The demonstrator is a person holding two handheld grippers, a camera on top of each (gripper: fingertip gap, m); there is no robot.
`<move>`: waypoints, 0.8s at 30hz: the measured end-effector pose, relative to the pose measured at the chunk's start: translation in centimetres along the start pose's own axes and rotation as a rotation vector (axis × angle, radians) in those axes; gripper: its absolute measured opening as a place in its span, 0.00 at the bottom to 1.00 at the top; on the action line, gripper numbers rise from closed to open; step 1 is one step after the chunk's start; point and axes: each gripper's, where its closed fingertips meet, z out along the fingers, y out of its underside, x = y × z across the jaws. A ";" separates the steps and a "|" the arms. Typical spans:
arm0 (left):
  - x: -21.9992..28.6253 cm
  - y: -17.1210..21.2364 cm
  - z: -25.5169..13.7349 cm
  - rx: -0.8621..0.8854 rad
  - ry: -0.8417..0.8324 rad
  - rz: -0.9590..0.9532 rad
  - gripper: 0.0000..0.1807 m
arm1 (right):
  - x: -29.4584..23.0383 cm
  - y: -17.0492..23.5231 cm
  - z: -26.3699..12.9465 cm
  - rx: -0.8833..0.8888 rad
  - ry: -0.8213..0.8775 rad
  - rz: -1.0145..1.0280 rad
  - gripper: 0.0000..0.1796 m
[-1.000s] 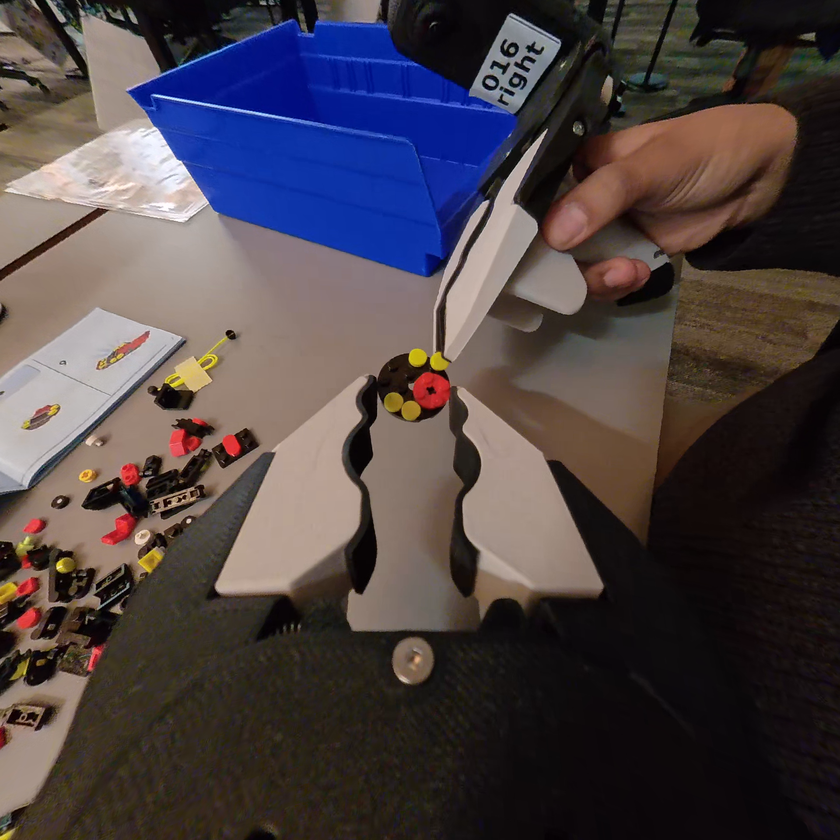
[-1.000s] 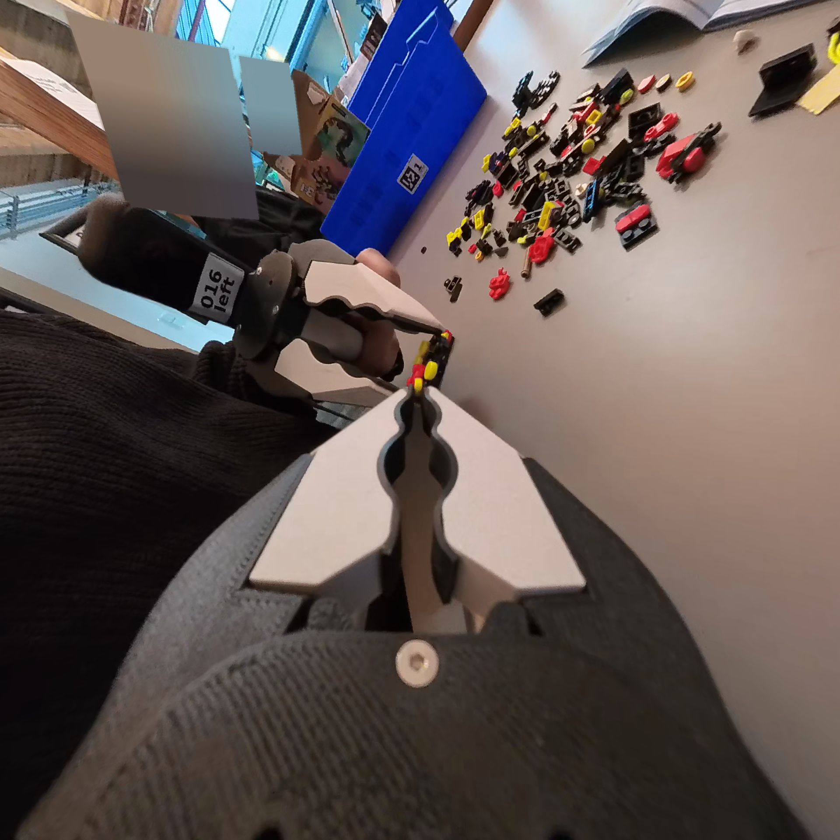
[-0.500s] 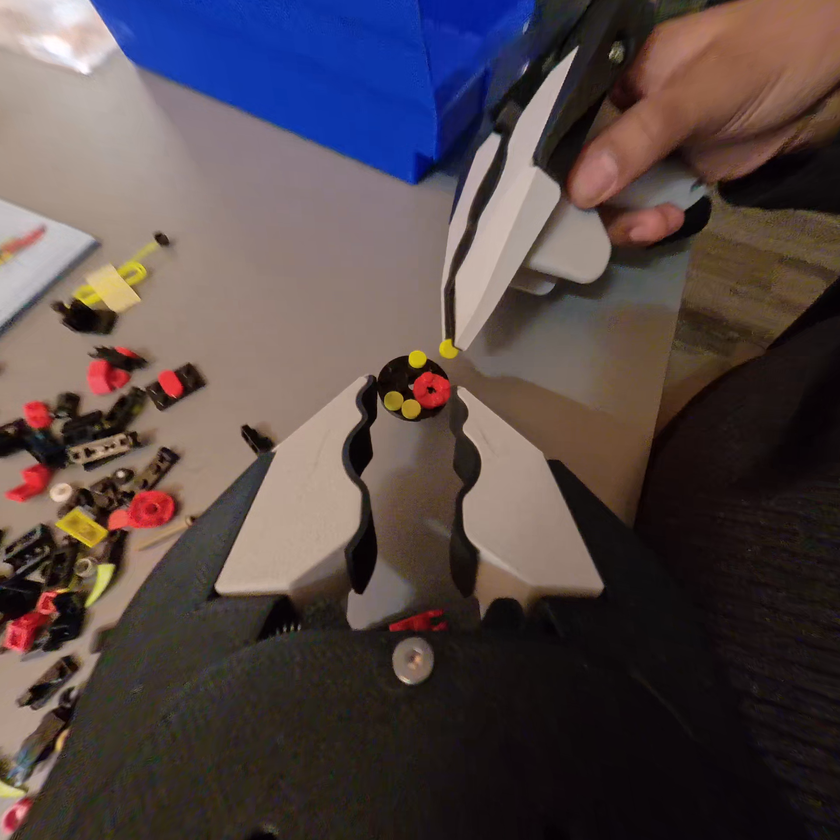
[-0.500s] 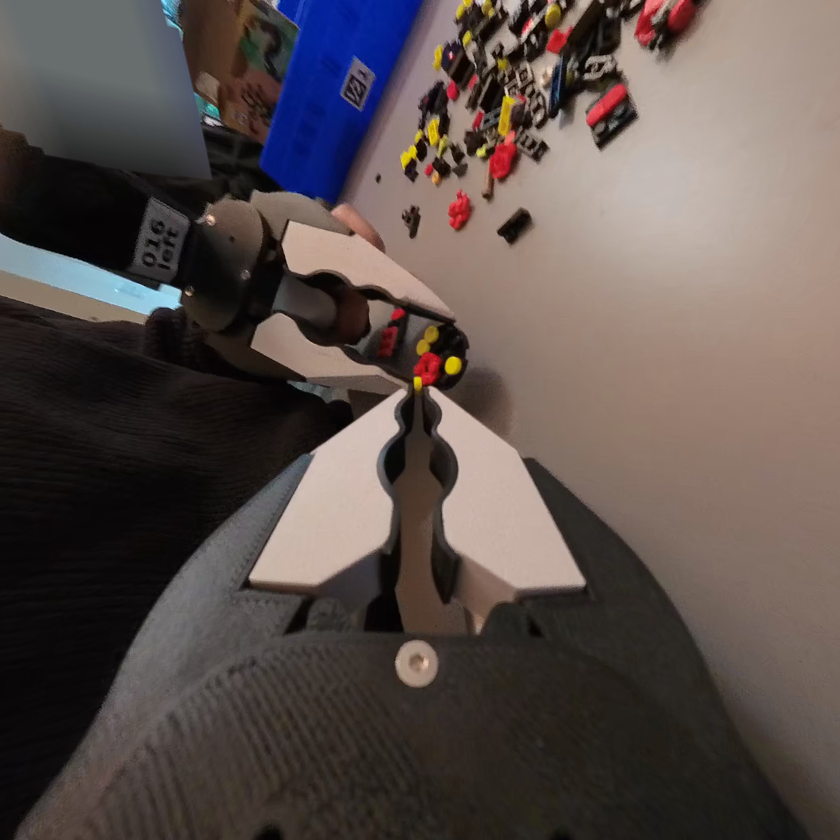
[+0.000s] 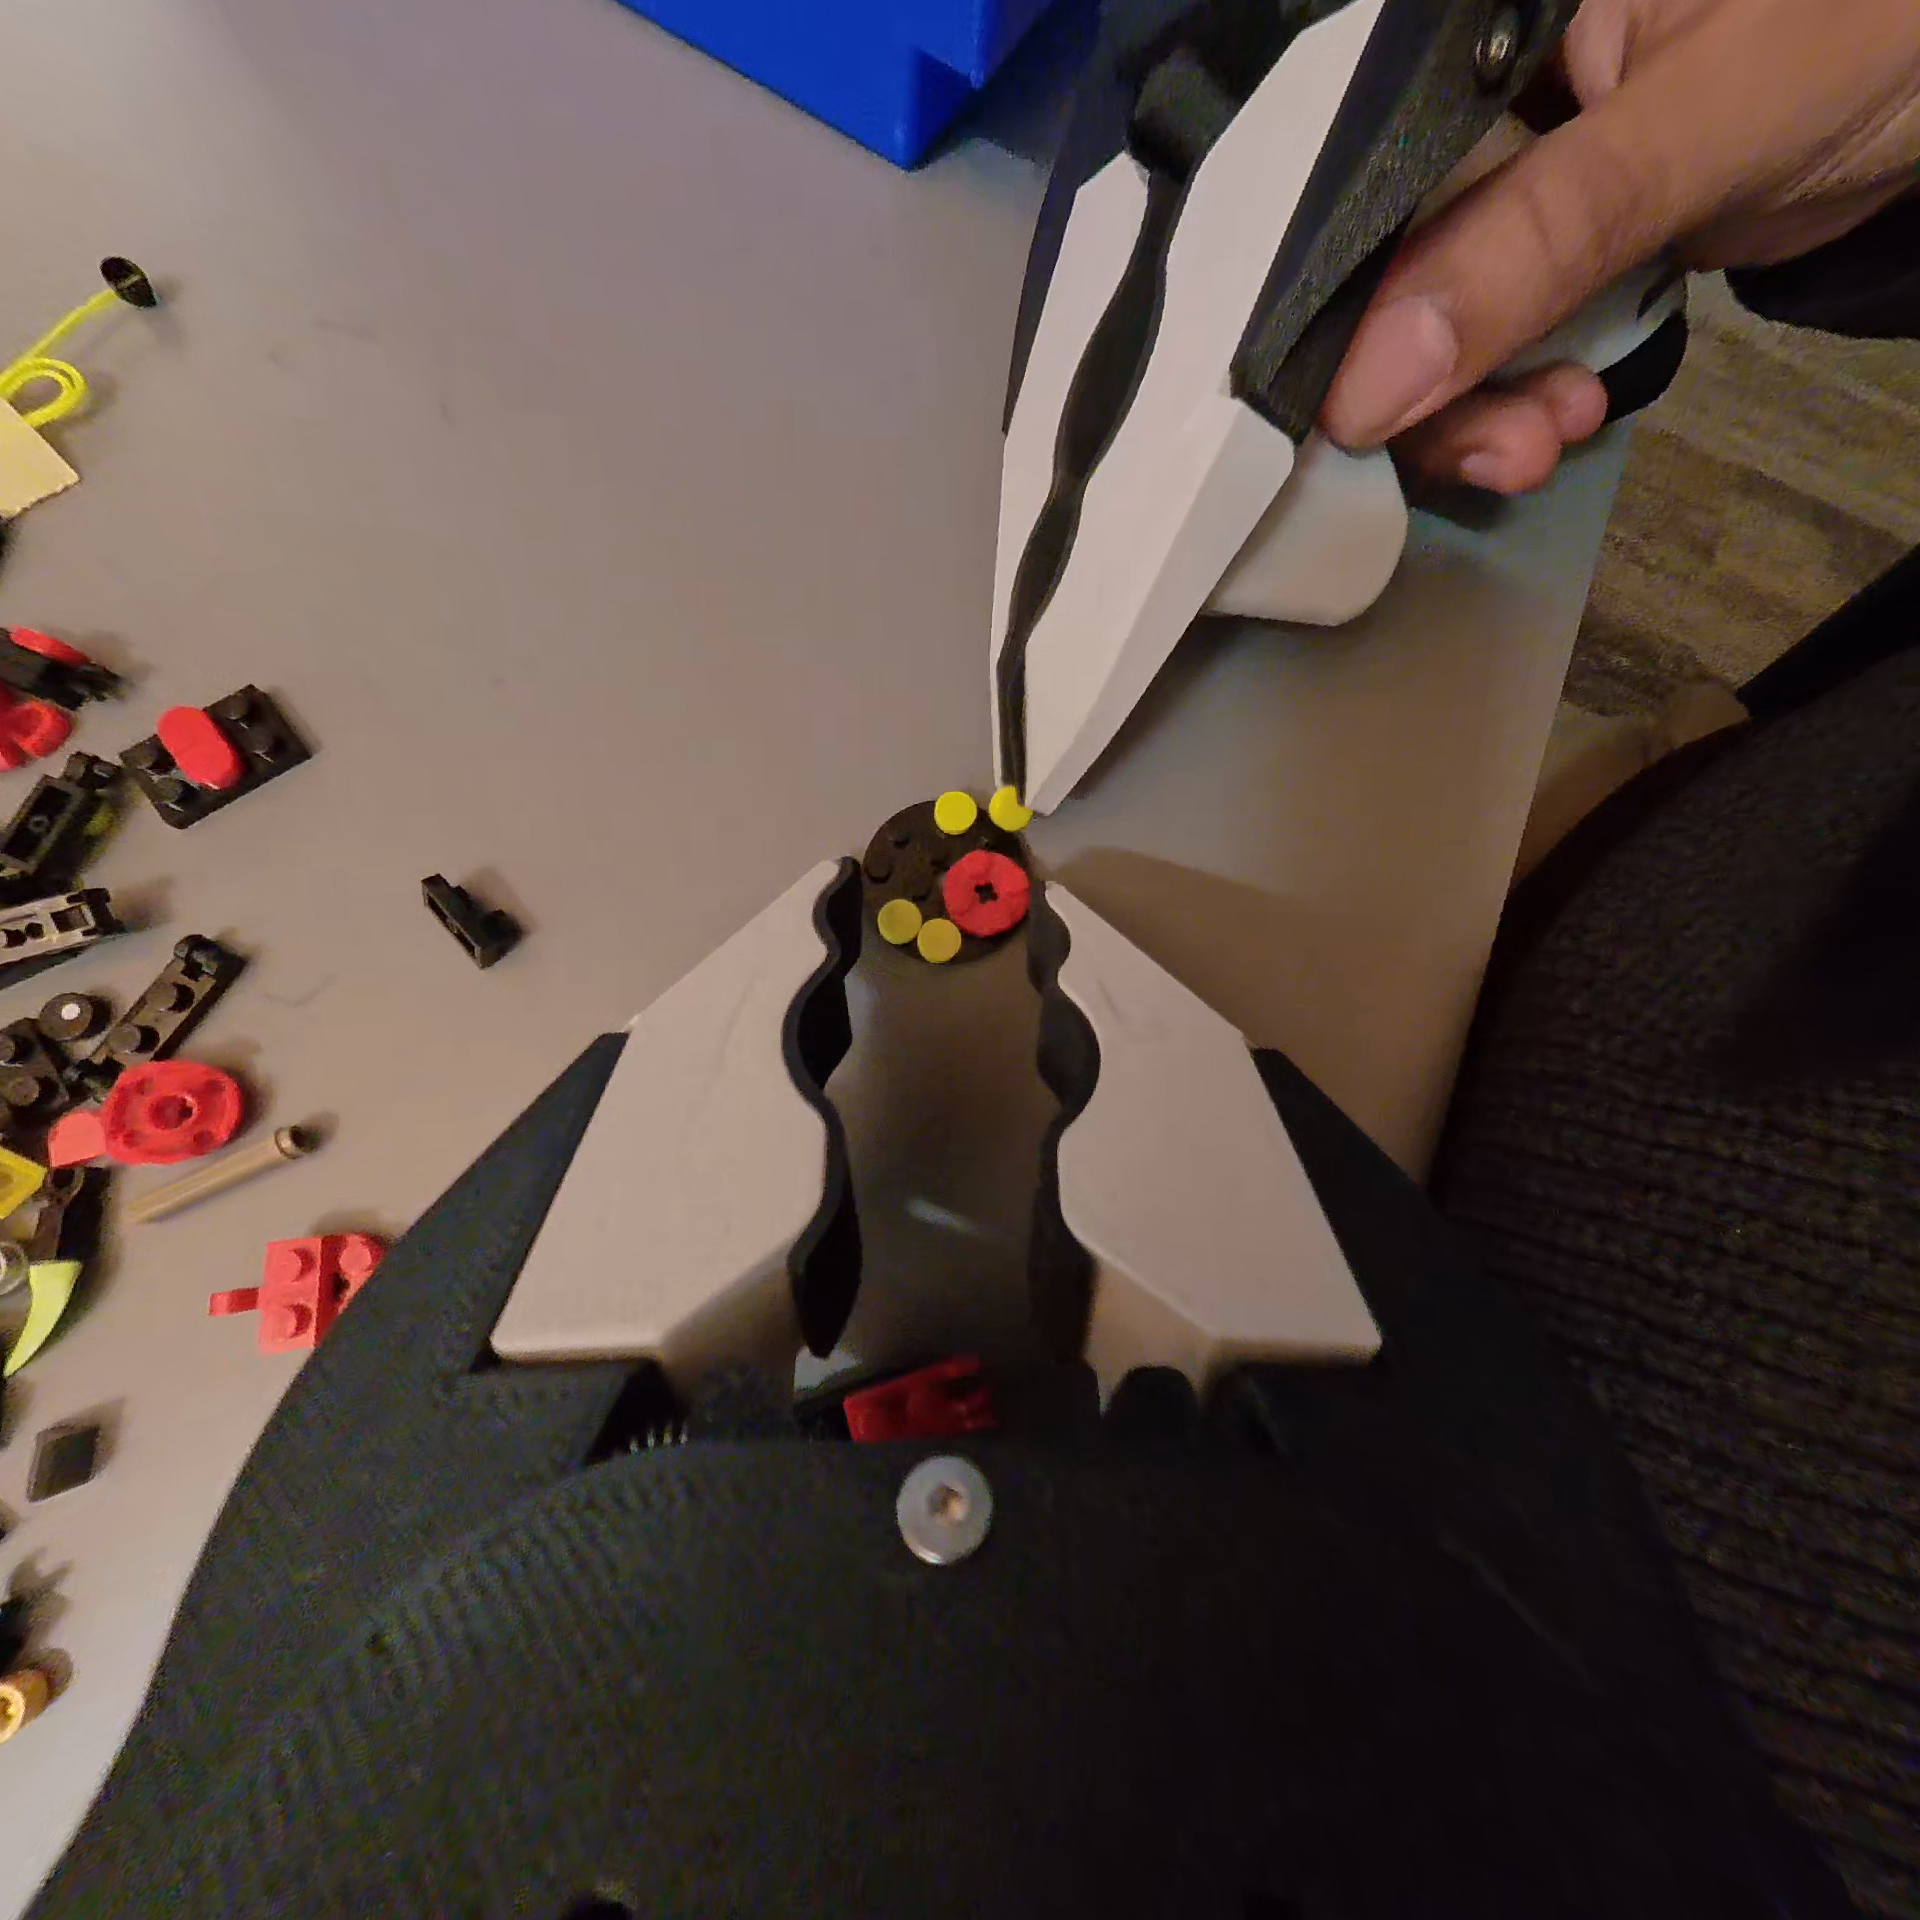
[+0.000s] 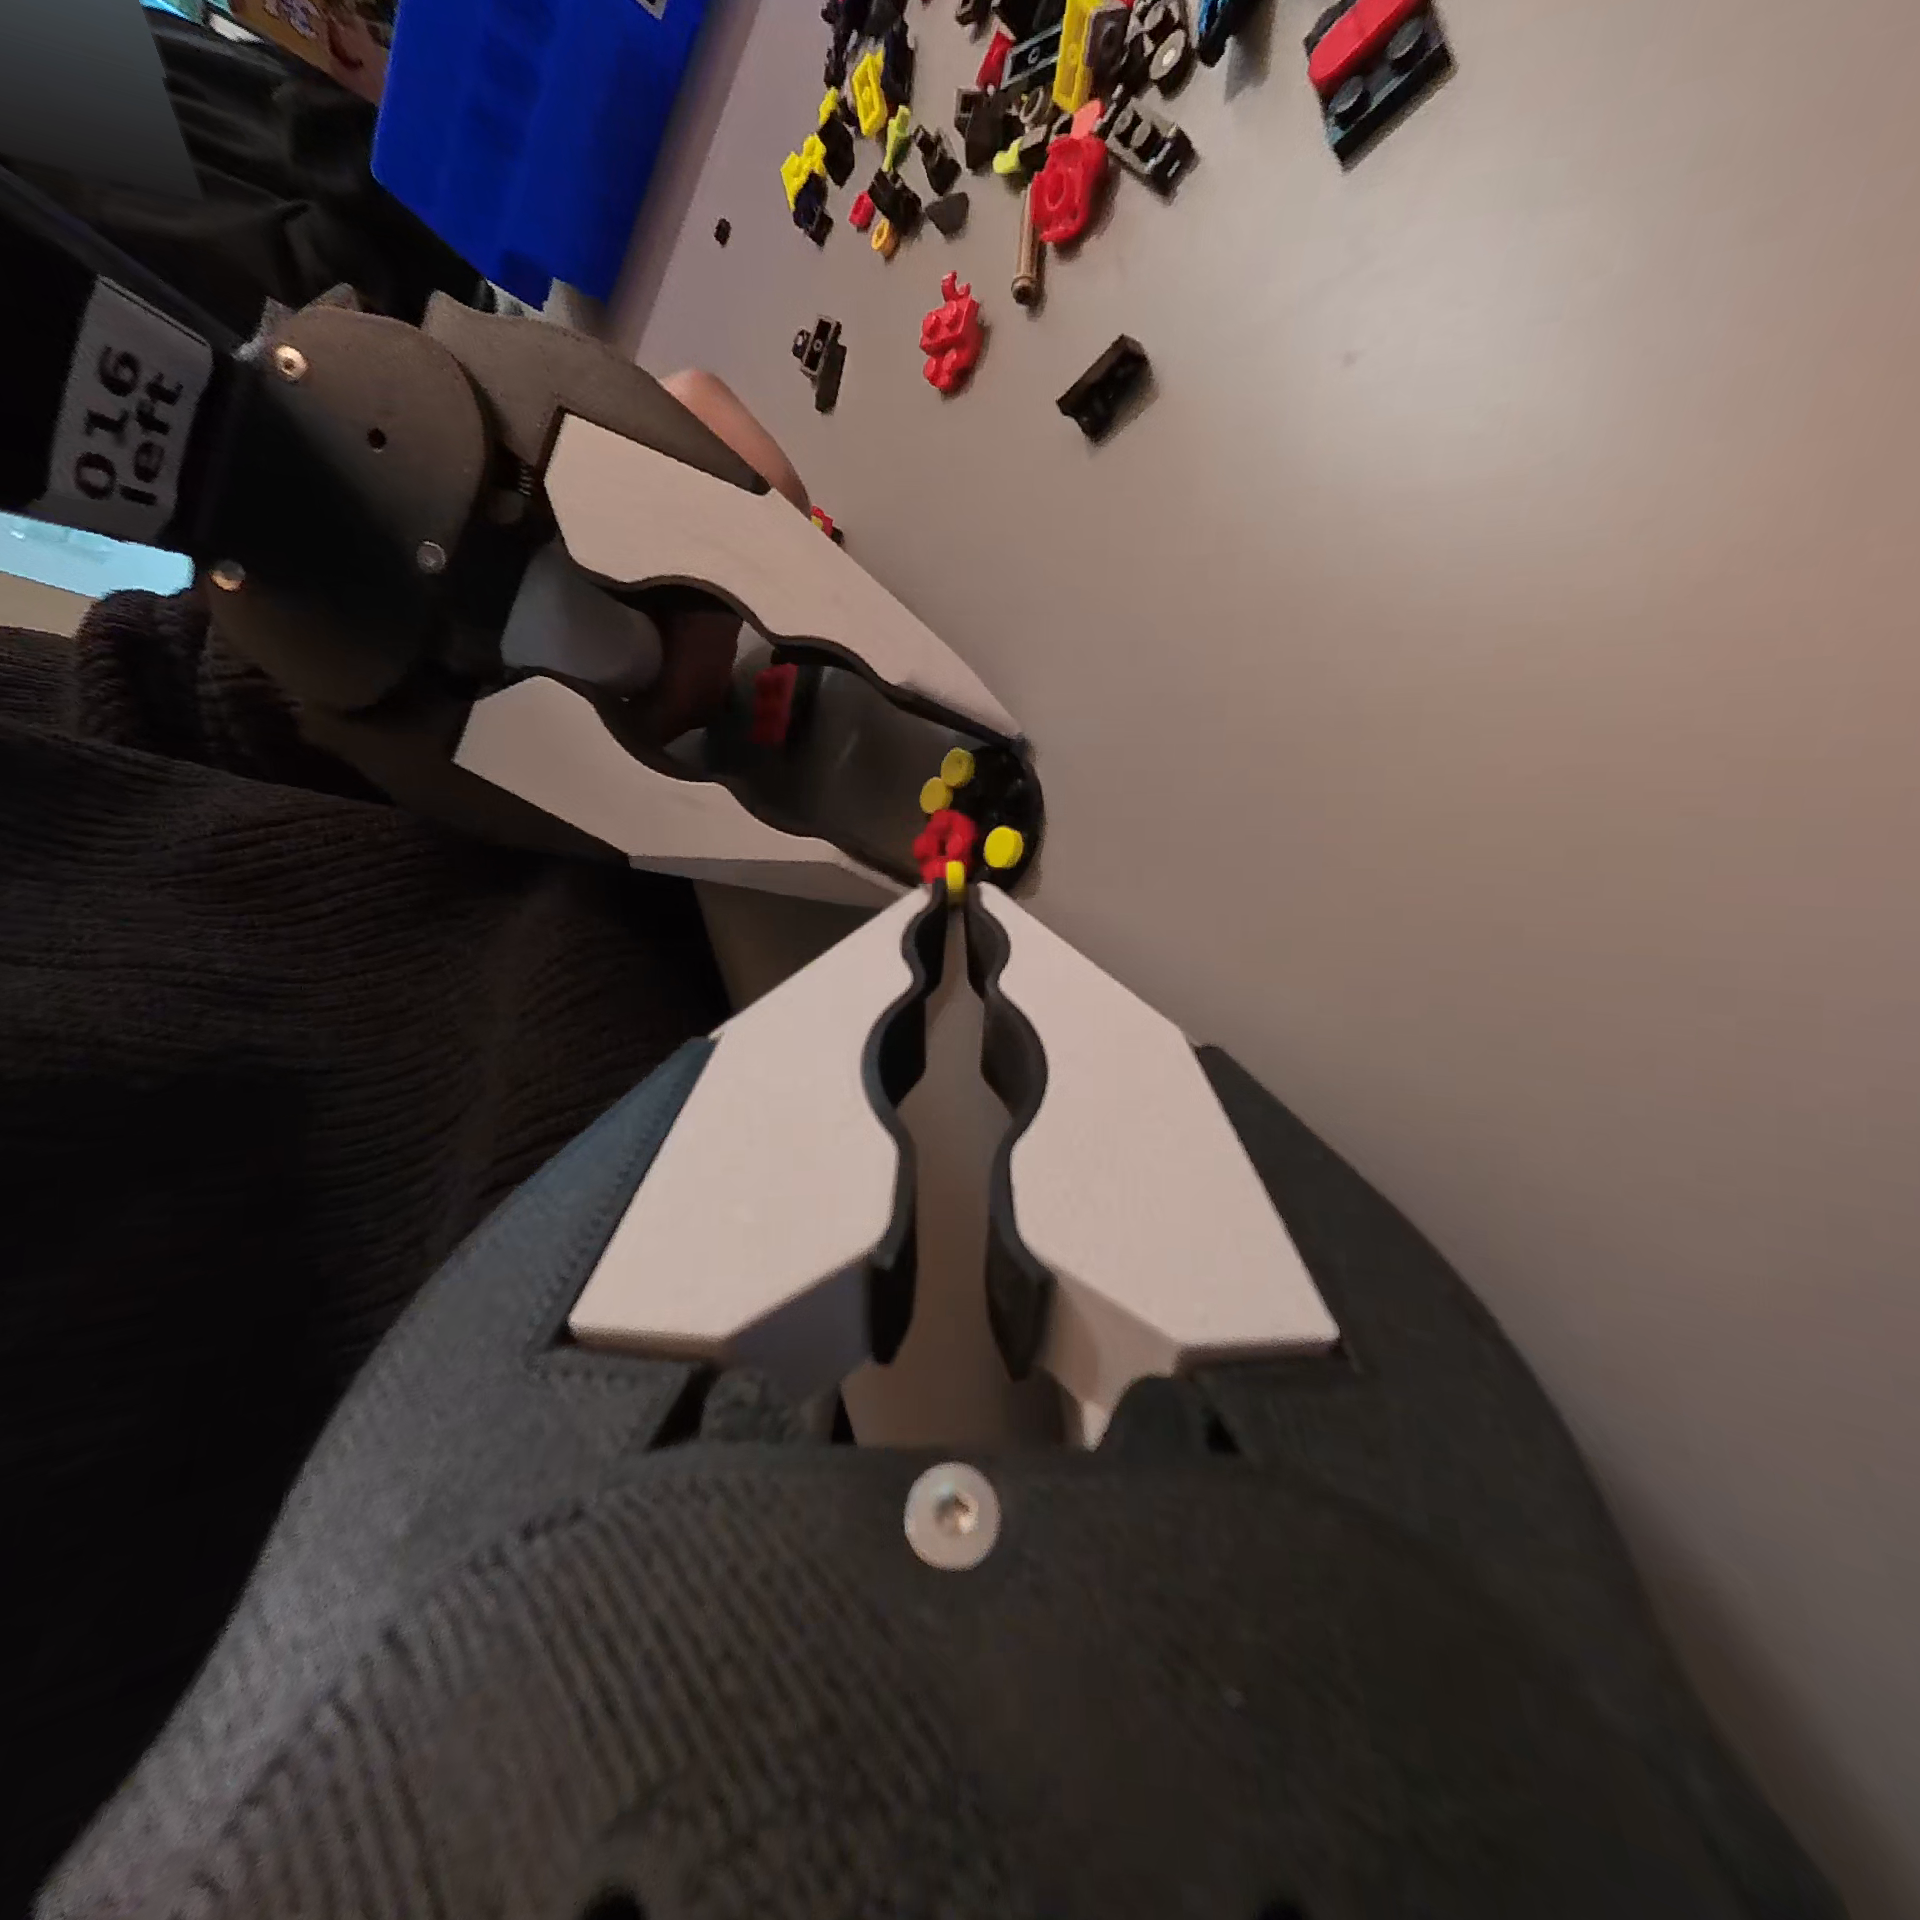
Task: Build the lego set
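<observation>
My left gripper (image 5: 943, 891) is shut on a black round plate (image 5: 914, 862) that carries a red round piece (image 5: 985, 891) and three small yellow studs. My right gripper (image 5: 1010, 792) comes down from the upper right, shut on one more small yellow stud (image 5: 1006, 808), which touches the plate's far right edge. In the right wrist view my right gripper (image 6: 954, 896) pinches that yellow stud (image 6: 954, 881) against the plate (image 6: 1006, 798) held in the left gripper (image 6: 987, 810). A person's hand (image 5: 1621, 239) grips the right tool.
Loose red, black and yellow lego pieces (image 5: 156, 935) lie scattered at the left of the grey table (image 5: 582, 499). A blue bin (image 5: 883, 73) stands at the far edge. A red piece (image 5: 914, 1397) lies under my left gripper. The table's right edge is close. Left and right tips are no more than a few centimetres apart.
Both grippers have come lower and closer to the table. The right gripper has brought its yellow stud from just above the plate down onto the plate's edge.
</observation>
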 end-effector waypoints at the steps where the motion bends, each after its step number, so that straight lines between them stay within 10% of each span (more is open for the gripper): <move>1: 0.0 0.0 0.0 0.000 0.000 0.000 0.16 | 0.1 0.0 0.0 -0.004 0.009 -0.006 0.01; 24: -0.3 0.1 -0.2 -0.003 -0.002 -0.015 0.16 | -0.4 -0.9 -1.5 0.020 0.053 -0.187 0.02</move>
